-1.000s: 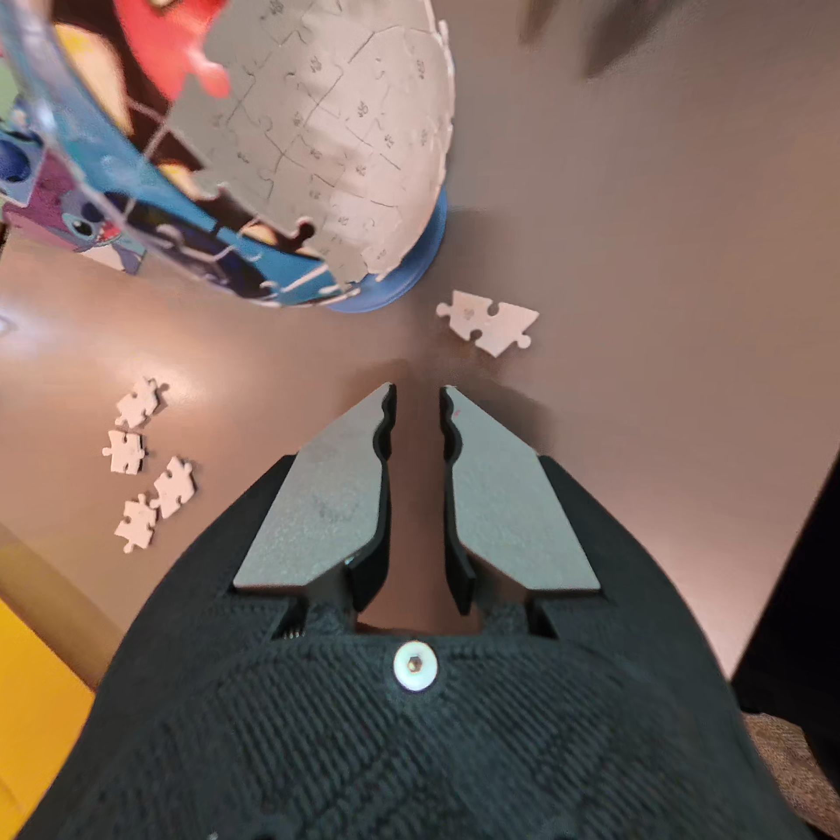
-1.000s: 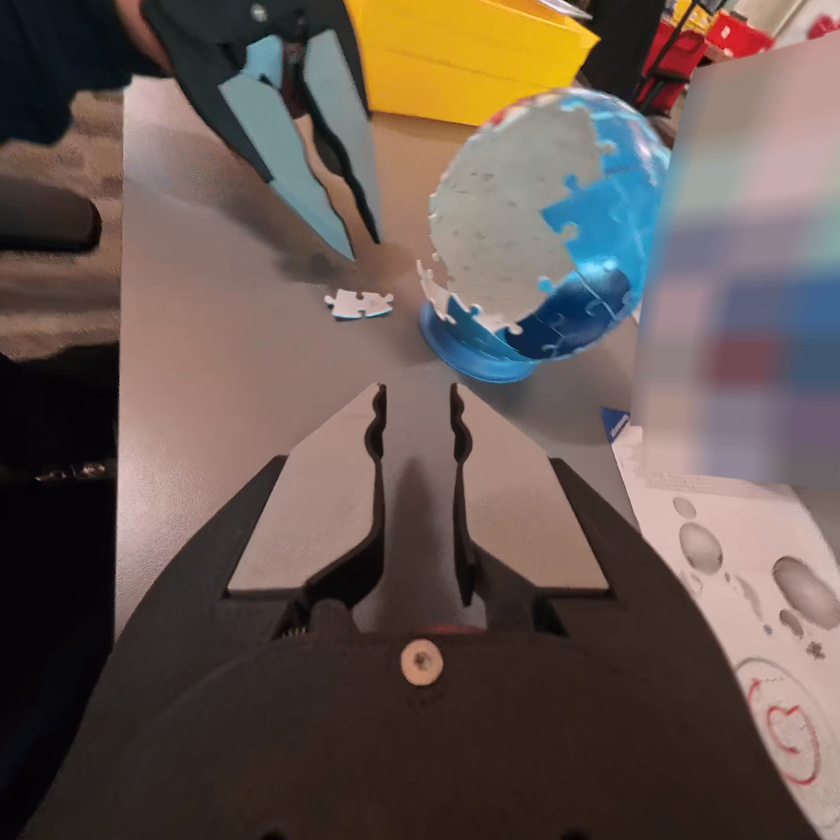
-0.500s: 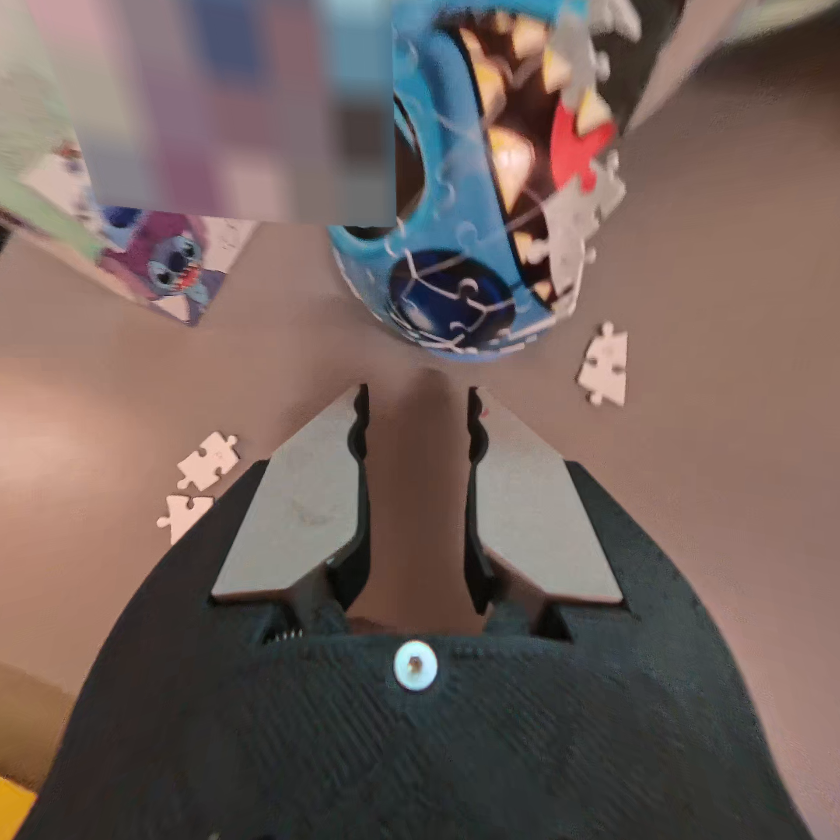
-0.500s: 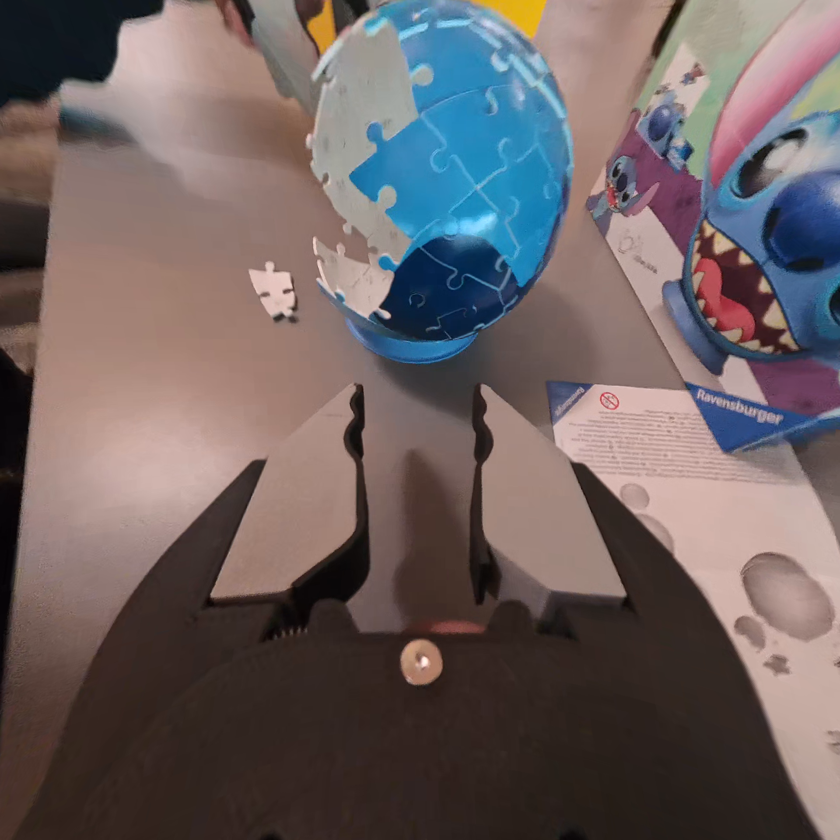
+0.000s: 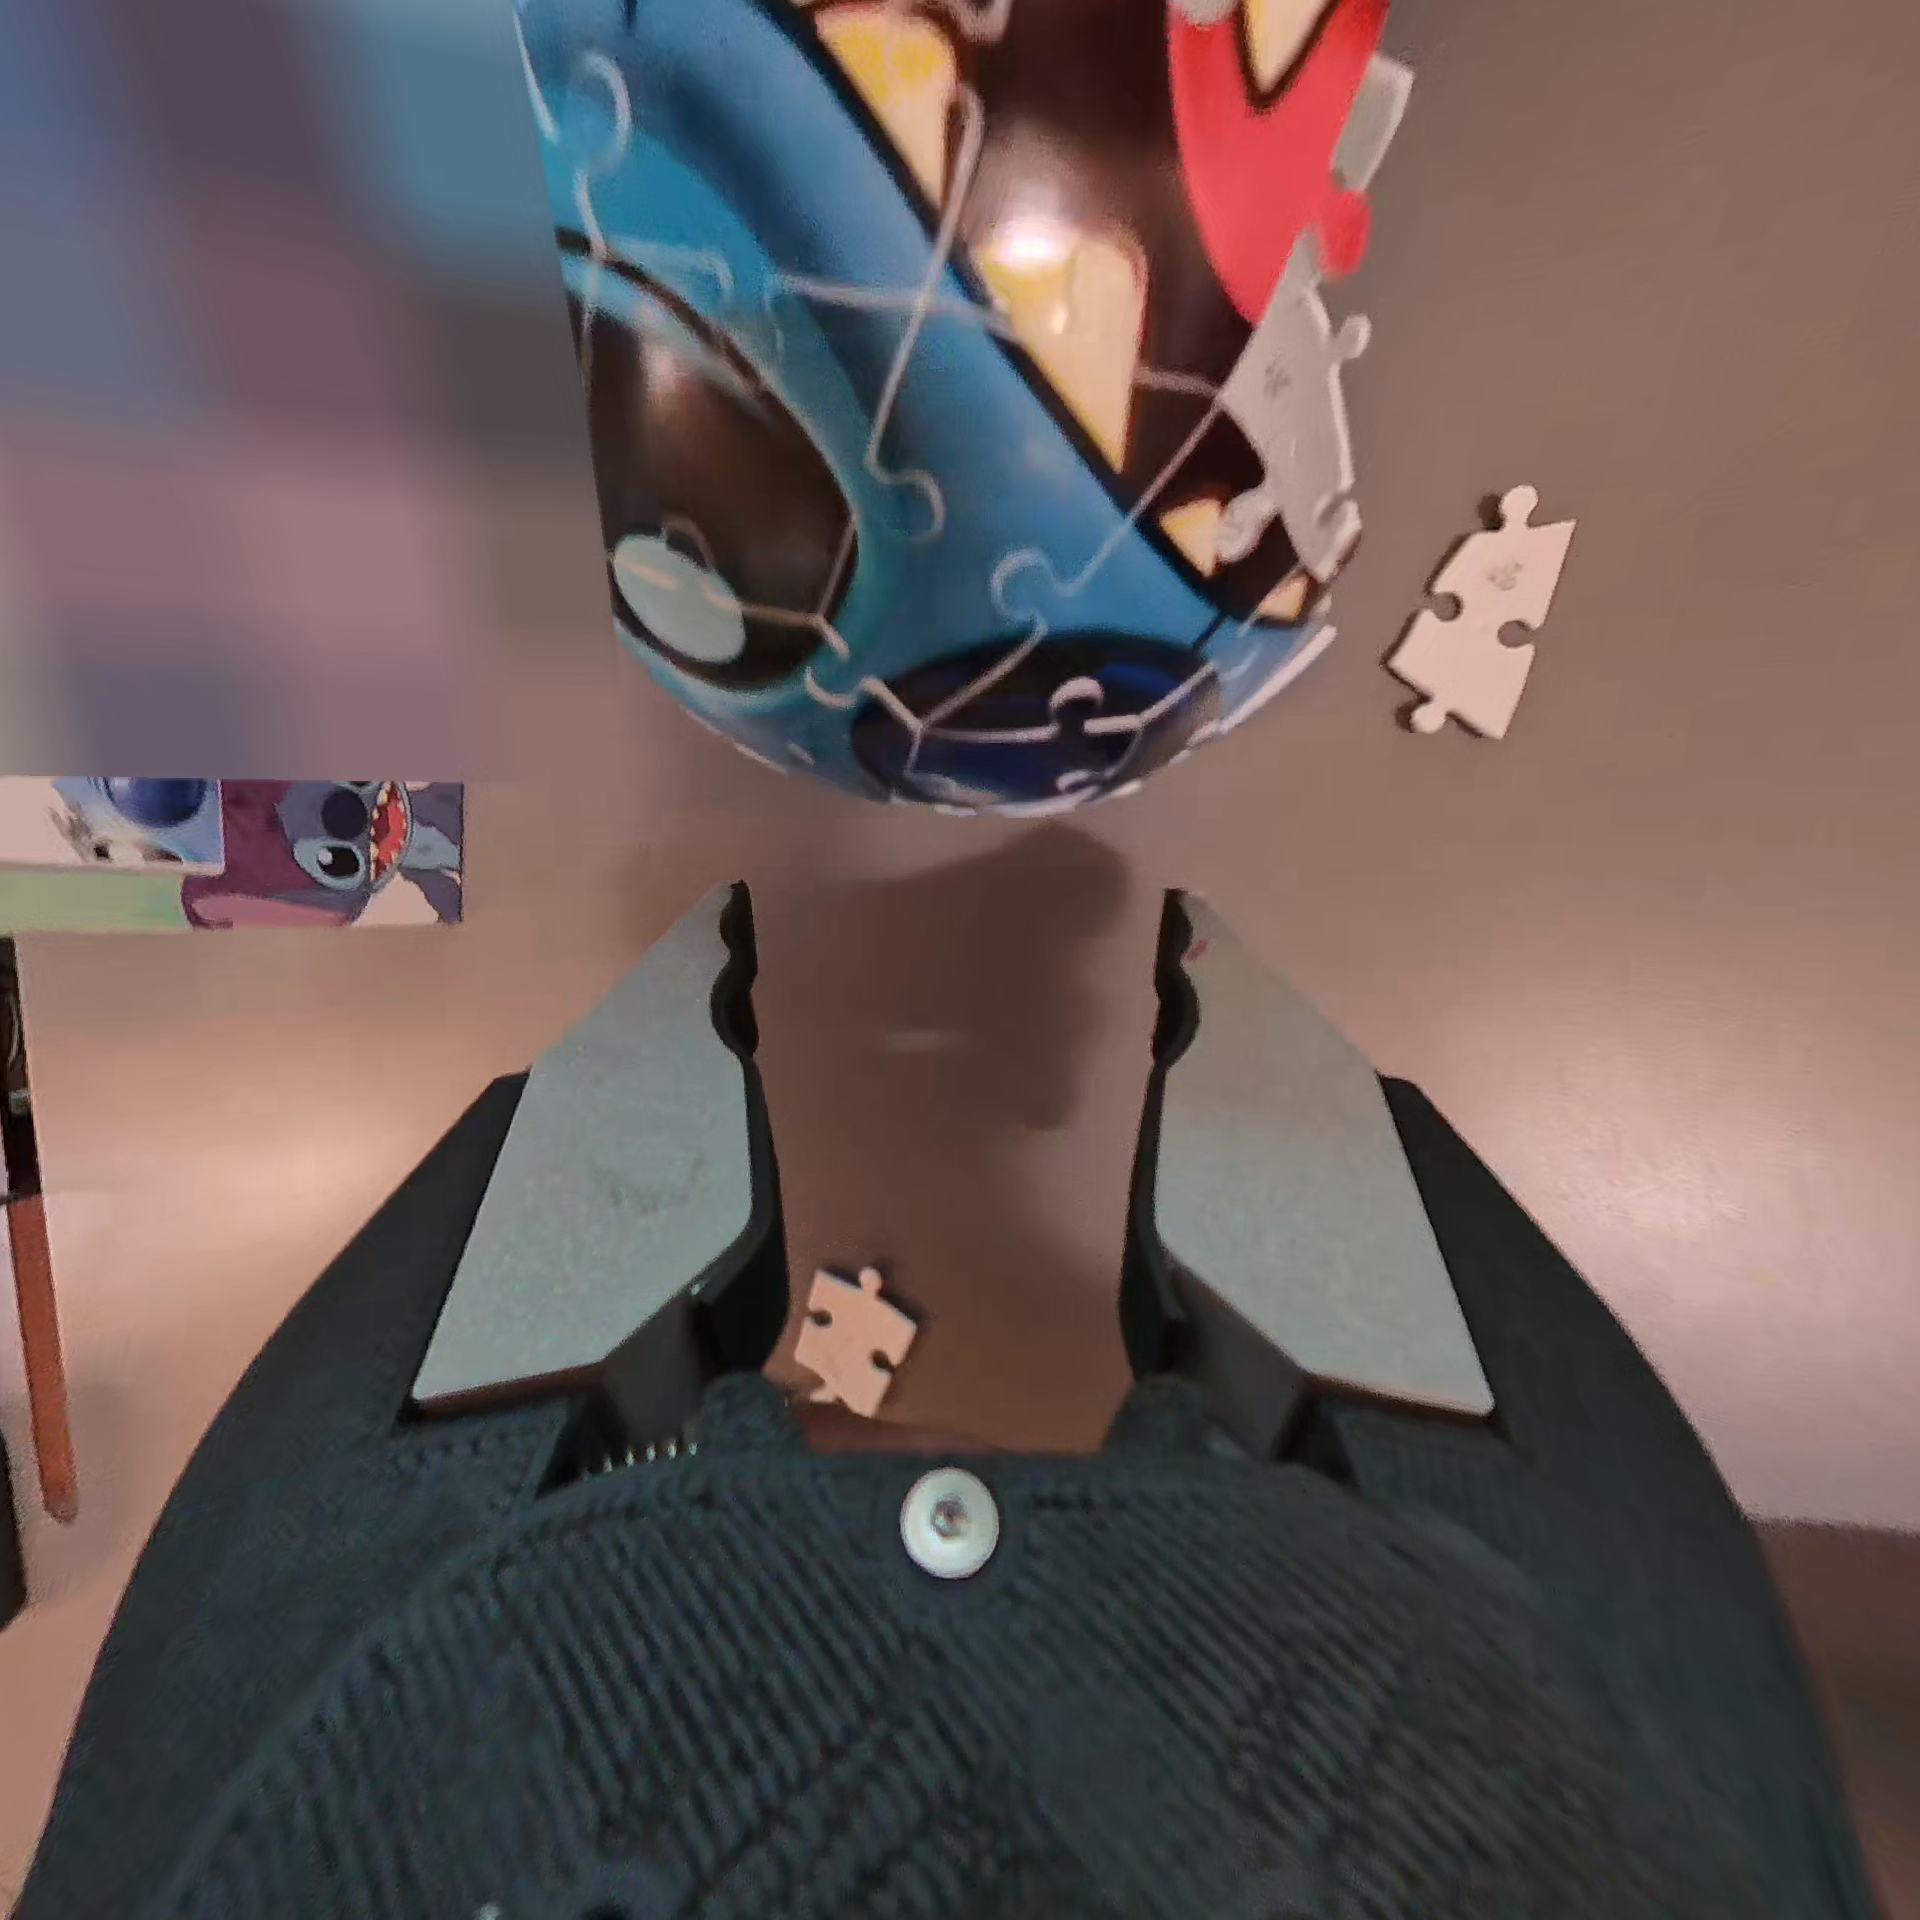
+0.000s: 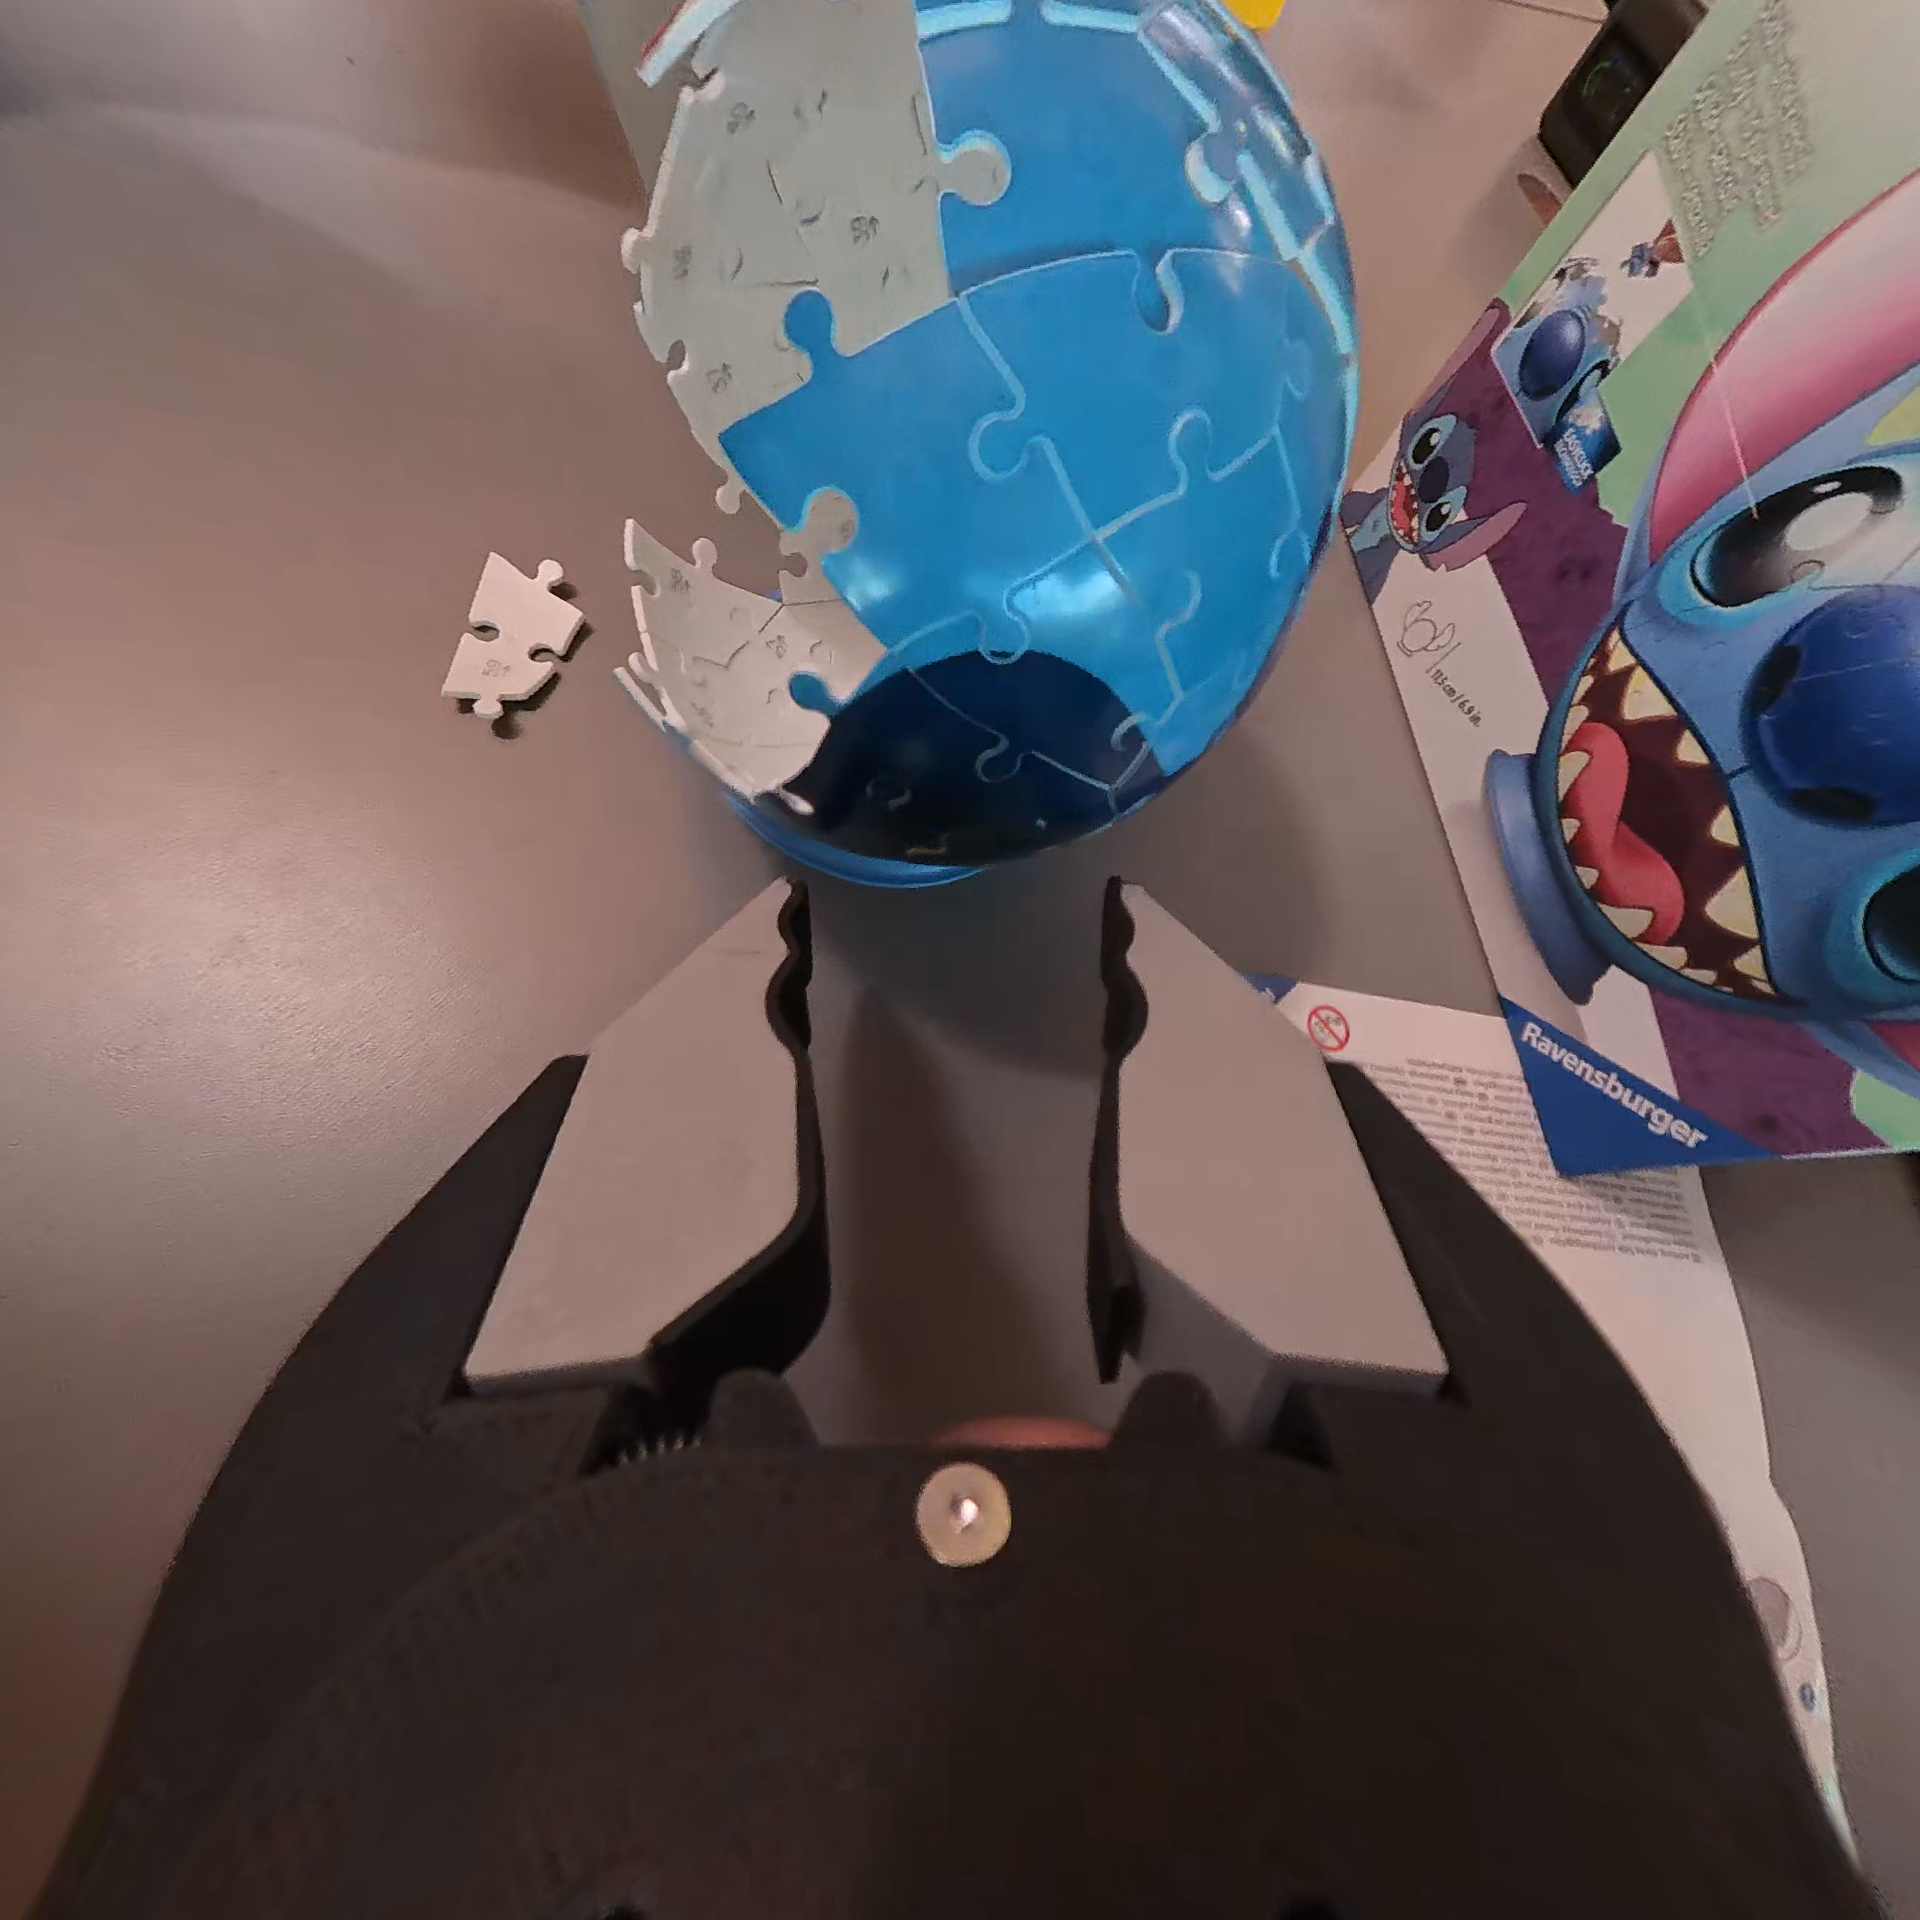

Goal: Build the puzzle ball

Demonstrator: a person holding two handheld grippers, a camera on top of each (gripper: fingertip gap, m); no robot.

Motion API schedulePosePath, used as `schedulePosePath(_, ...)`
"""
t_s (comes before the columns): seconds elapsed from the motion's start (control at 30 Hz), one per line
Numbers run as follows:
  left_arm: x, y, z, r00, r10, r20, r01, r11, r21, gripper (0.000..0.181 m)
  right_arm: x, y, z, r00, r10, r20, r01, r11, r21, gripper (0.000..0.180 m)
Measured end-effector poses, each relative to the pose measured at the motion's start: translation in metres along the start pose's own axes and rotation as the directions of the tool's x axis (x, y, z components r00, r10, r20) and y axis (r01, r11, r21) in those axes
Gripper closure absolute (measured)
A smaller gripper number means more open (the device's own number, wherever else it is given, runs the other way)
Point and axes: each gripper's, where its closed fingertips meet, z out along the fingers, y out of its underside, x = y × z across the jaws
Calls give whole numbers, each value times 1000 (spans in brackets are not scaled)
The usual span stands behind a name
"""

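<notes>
The partly built, glossy blue plastic puzzle ball [image 6: 1039, 468] is sitting on the grey worktop [image 6: 260, 935], one side gaping. A joined pair of pale loose pieces [image 6: 511, 644] is lying beside it, awaiting fitting. The left gripper [image 5: 951, 914] and right gripper [image 6: 951, 904] are hovering close, fingers wide apart and empty.

Left tool [image 5: 951, 914] open just before puzzle ball [image 5: 935, 416], joined pieces [image 5: 1481, 618] beside, single piece [image 5: 854, 1335] below

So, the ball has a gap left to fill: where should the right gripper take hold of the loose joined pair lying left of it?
The joined pair lies flat, white side up, apart from the puzzle ball. Probably bring the open right gripper down from above, pinching its long straight edges mid-length, avoiding the knobs; being flat, it may need tipping.
</notes>
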Motion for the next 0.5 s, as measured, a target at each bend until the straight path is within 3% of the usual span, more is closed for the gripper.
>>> schedulePosePath(0.2, 3, -18, 3, 997, 63, -44, -60, 996, 63, 111, 0, 3, 7, 999, -49, 5, 49, 999, -14, 124)
schedulePosePath(0.5, -2, -17, 8, 998, 57, 12, -58, 997, 56, 113, 7, -8, 5, 999, -47, 11, 47, 999, 22, 123)
